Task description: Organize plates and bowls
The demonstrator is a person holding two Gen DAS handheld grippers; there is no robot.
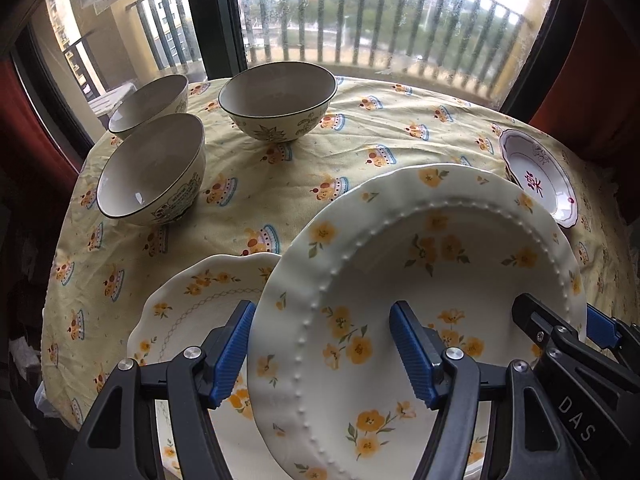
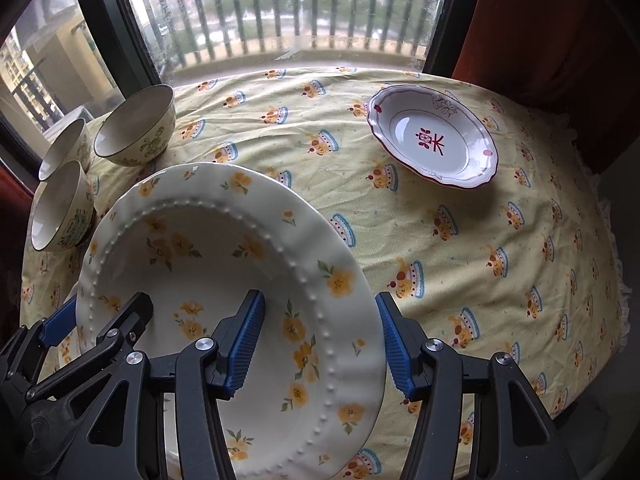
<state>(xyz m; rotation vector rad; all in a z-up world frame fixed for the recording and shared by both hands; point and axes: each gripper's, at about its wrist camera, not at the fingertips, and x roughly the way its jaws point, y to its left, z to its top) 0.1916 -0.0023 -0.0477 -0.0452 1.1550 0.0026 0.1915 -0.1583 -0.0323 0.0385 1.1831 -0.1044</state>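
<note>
Beaded plate [image 1: 424, 280] held aloft, left gripper [image 1: 324, 352] and right gripper [image 2: 320, 340] fingers clamping opposite rims; scalloped plate [image 1: 192, 300] lies directly beneath, left-hand side.

Daylit window [image 2: 280, 12] w/ balcony railing [image 1: 380, 20], red curtains [image 2: 540, 20] alongside.

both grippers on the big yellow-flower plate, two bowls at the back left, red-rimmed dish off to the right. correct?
Not two bowls: three bowls stand at the back left, as the left wrist view shows. The rest holds: left gripper and right gripper both grip the plate, and the red-rimmed dish sits right.
</note>
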